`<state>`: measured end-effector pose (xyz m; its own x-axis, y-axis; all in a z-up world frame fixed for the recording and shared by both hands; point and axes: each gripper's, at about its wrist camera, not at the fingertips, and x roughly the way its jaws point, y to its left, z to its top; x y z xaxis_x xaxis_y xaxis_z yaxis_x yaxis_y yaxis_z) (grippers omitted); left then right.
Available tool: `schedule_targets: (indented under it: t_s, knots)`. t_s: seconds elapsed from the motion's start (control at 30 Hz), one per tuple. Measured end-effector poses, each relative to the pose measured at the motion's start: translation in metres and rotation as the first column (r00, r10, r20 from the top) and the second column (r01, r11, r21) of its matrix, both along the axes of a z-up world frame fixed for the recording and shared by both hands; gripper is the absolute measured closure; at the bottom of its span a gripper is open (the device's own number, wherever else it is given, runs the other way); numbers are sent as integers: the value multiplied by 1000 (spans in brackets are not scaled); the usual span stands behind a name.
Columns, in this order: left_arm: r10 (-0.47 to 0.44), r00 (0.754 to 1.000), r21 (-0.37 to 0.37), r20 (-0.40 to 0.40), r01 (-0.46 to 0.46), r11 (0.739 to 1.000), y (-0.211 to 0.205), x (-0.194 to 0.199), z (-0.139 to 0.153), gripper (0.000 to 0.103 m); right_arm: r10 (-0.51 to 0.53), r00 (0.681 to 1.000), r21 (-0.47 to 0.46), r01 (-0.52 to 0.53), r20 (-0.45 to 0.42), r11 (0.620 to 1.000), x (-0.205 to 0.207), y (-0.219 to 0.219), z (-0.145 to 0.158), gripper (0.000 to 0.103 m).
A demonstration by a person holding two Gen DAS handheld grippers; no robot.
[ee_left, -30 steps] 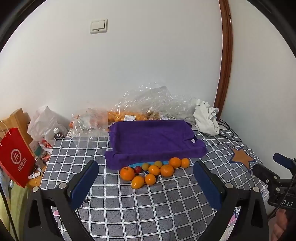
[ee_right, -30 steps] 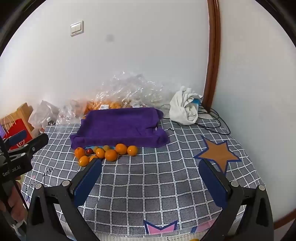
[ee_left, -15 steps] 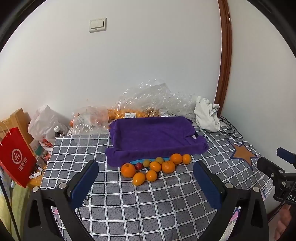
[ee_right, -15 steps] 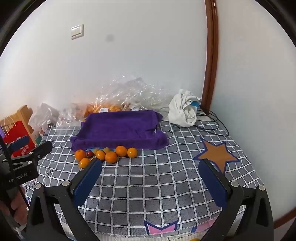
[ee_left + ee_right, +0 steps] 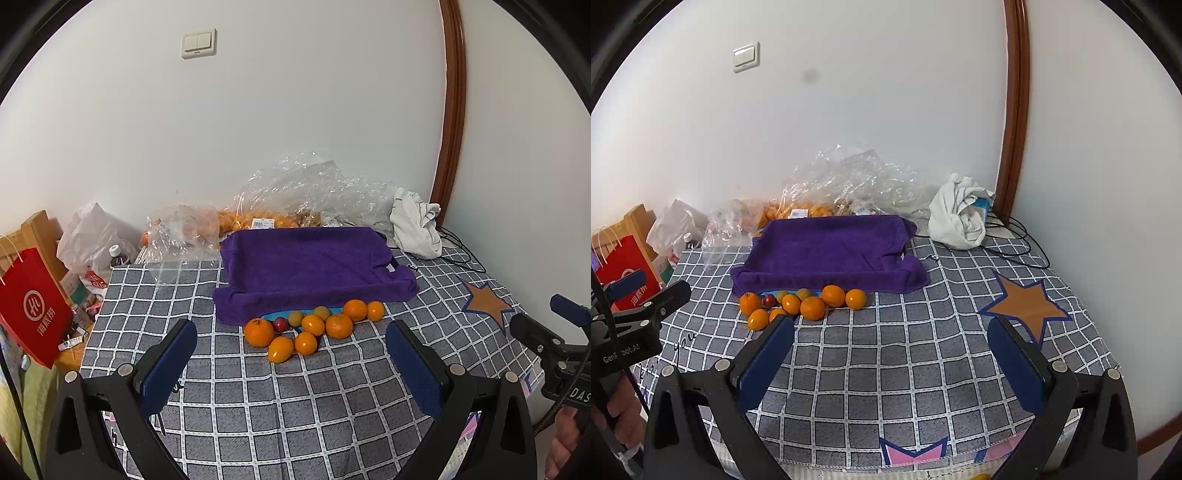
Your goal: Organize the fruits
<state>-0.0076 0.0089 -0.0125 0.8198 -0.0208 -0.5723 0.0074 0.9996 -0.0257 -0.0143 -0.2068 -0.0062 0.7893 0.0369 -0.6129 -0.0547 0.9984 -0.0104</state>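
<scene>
Barely begun, by the look of it. Across the whole top, a grey checked cover [image 5: 295, 406], bare along its near edge and its right side apart from a printed star. Toward the far edge, at the middle, a purple towel [image 5: 314, 266] draped over what seems to be a shallow tray, judging by a sliver of blue rim [image 5: 275, 315] under its near hem; nothing on top of it, so presumably the place meant for the fruit. Behind that, against the wall, crumpled clear plastic bags [image 5: 314, 184] with more orange fruit inside, apparently not unpacked. At the far right corner, a bunched white cloth [image 5: 415, 229]; off the left edge, a red paper bag [image 5: 33, 306]. Nearer the camera, the left gripper [image 5: 291, 332] spread wide and holding nothing, well short of the fruit; likewise the right gripper [image 5: 890, 325], spread wide and empty, over the near right part of the cover. Then the loose fruits [image 5: 314, 326]: about ten, huddled on the cover just beside the towel's near hem, several touching, none lifted, none on the towel. Biggest among them, an orange [image 5: 259, 332] at the left end of the huddle; smallest, a dark red fruit [image 5: 280, 324] right beside it. Left to do, then, seemingly everything: picking each piece up and setting it in order, perhaps by kind, possibly the bagged ones too.
</scene>
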Motion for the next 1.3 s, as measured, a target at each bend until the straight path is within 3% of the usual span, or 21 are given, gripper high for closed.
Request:
schedule_targets:
  t_s: [1.3]
  knots:
    - [-4,1000,-11,-13,4,1000,-1,0,-2,0,12,1000,-33,-12,15,999,-3,6,-3,0]
